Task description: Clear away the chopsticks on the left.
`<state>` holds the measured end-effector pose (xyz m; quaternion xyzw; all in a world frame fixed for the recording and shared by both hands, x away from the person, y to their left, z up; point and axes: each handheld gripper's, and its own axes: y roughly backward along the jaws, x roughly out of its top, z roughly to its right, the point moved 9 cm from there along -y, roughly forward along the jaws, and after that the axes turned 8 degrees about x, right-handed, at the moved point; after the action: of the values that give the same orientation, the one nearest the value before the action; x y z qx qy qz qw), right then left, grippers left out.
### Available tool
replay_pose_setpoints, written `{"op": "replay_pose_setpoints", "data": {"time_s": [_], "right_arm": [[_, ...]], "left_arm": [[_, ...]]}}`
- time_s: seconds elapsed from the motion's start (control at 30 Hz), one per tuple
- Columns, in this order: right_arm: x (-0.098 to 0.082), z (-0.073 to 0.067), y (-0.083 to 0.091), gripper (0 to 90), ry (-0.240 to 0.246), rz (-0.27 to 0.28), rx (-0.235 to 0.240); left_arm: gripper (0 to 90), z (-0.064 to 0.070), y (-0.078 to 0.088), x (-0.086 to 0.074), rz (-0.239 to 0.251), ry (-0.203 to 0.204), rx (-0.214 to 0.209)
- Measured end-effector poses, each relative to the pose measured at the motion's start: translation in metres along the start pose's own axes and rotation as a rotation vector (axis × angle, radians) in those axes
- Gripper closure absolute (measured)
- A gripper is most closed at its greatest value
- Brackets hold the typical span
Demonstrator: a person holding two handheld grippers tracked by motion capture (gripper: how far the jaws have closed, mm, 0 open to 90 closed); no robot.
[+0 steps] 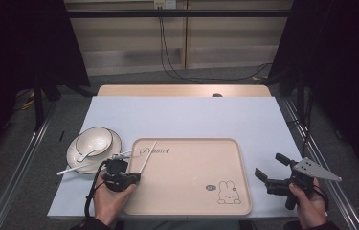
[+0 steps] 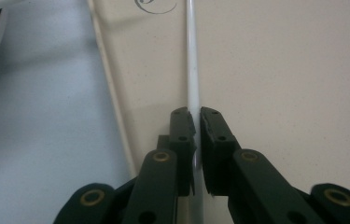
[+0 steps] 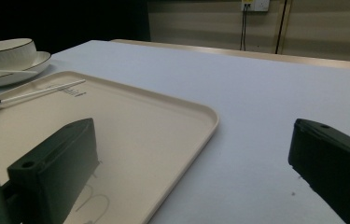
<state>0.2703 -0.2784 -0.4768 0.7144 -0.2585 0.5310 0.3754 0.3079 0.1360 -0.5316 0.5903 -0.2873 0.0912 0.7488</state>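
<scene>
White porcelain sits at our far left: a bowl (image 1: 94, 142) on a saucer (image 1: 115, 139) with a spoon (image 1: 87, 154) resting in it, and a second chopstick (image 1: 79, 166) lying across the saucer's near edge onto the table (image 1: 191, 115)

Next comes our left gripper (image 1: 138, 175), clenched on the white chopstick (image 1: 147, 156) near its lower end; in the left gripper view the black pads (image 2: 182, 135) pinch the stick from both sides. This chopstick lies over the left part of the beige tray (image 1: 244, 191), pointing away from us toward the printed lettering; whether its tip touches the tray floor we cannot tell

We judge the chopstick to be light, stiff and smooth, so it may swivel or slide between flat pads. Held this close to one end, the long free length will swing easily; a hold nearer the middle would steady it. It looks thin, straight and glossy white, uniform along its visible length

Further right the tray shows a small rabbit drawing (image 1: 228, 192) near its front corner

At far right our right gripper (image 1: 269, 168) hovers over the table beside the tray, its jaws spread wide and grasping nothing
</scene>
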Motion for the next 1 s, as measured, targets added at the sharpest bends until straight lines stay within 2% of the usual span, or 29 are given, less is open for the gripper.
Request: {"op": "replay_pose_setpoints", "data": {"time_s": [0.1,0.13,0.3,0.33,0.37,0.43,0.47,0.5,0.53,0.6,0.67,0.7,0.8,0.87,1.0], "right_arm": [[-0.001,0.0,0.0,0.8,0.011,-0.008,0.001],[-0.001,0.0,0.0,0.8,0.014,-0.008,0.003],[-0.001,0.0,0.0,0.8,0.015,-0.008,0.002],[-0.001,0.0,0.0,0.8,0.015,-0.008,0.003],[-0.001,-0.001,0.0,0.8,0.014,-0.009,0.002],[-0.001,-0.001,0.0,0.8,0.012,-0.01,0.002],[0.0,-0.001,0.0,0.8,0.016,-0.007,0.002],[0.0,0.0,0.0,0.8,0.022,-0.005,0.001],[0.0,-0.001,0.0,0.7,0.016,-0.007,0.003],[0.0,0.0,0.0,0.7,0.011,-0.004,0.001],[0.0,0.0,0.0,0.7,0.008,-0.006,0.001],[0.0,0.0,0.0,0.7,0.006,-0.002,0.002],[0.0,0.0,0.0,0.7,0.017,-0.005,0.004],[0.001,-0.001,-0.001,0.7,0.005,-0.002,0.006],[0.001,0.0,-0.003,0.7,0.019,-0.002,0.008]], "left_arm": [[81.8,0.001,0.0,0.001,0.005,-0.007,-0.013],[81.1,0.001,0.0,0.0,-0.001,-0.022,-0.016],[72.7,0.002,0.0,0.001,0.0,-0.039,-0.045],[70.1,0.001,0.001,0.001,0.0,-0.043,-0.046],[68.0,-0.001,0.001,0.002,0.004,-0.057,-0.031],[61.8,-0.001,0.002,0.003,0.01,-0.066,-0.05],[59.6,-0.003,0.003,0.004,0.022,-0.082,-0.038],[55.8,-0.003,0.004,0.005,0.026,-0.084,-0.046],[51.6,-0.001,0.006,0.006,0.034,-0.08,-0.068],[42.8,-0.001,0.007,0.007,0.051,-0.102,-0.067],[35.5,0.001,0.009,0.008,0.072,-0.12,-0.094],[28.5,0.002,0.011,0.009,0.086,-0.126,-0.101],[24.0,0.004,0.016,0.012,0.135,-0.124,-0.134],[19.0,0.005,0.023,0.013,0.172,-0.162,-0.146],[14.4,0.006,0.038,0.015,0.251,-0.199,-0.171]]}}
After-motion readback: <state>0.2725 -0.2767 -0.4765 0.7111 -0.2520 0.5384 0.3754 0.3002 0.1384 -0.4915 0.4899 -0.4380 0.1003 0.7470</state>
